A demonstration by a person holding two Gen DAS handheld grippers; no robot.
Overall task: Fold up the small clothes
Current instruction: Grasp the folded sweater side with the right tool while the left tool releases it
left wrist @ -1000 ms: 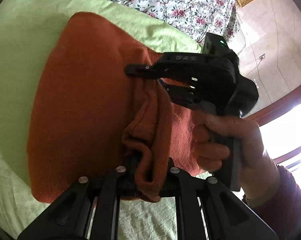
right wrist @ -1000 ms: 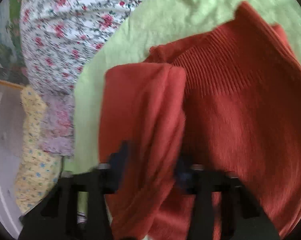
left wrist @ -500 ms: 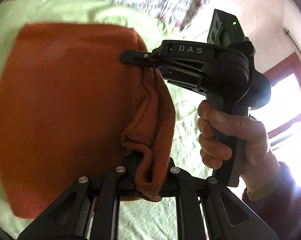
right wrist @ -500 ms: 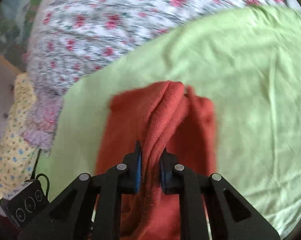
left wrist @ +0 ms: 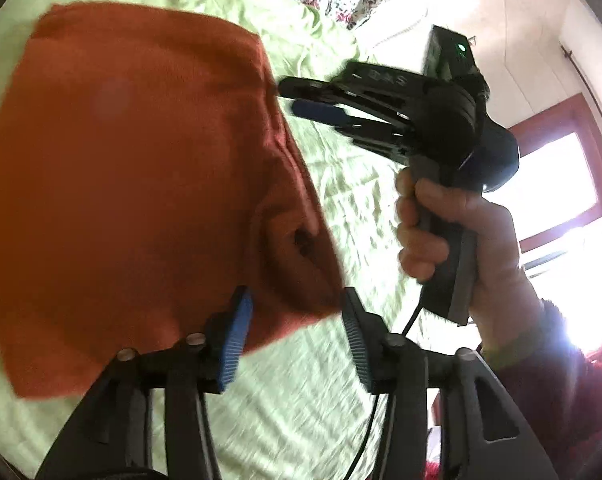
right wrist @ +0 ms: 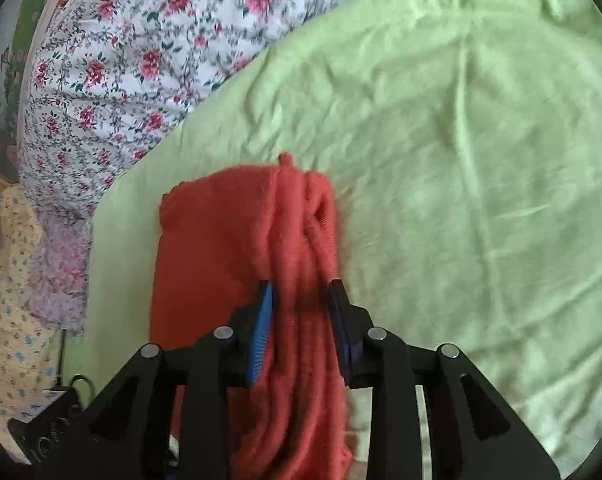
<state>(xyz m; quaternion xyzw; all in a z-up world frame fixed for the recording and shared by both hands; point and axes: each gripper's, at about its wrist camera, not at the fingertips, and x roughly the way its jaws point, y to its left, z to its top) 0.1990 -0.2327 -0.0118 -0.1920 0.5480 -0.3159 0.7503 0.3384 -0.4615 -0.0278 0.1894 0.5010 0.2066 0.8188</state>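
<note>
Fingers of your left gripper stand apart at the bottom of its own view, jaws opening, and the near edge of the orange sweater lies between the blue pads without either pad pressing on it: released. From there the sweater spreads toward ten o'clock, folded flat on the green sheet, with its bunched folded edge running up toward one o'clock. At three o'clock your right hand wraps the handle of the other tool, whose fingers point at the sweater's far corner from just beside it.

In the right wrist view, your right gripper straddles a ridge of the sweater; its jaws are opening too. The ridge fills most of the gap, but whether the pads press on it you cannot tell through the blur. The flat part lies toward ten o'clock. Green sheet fills everything from one to five o'clock, and a floral quilt lies beyond it at eleven o'clock.
</note>
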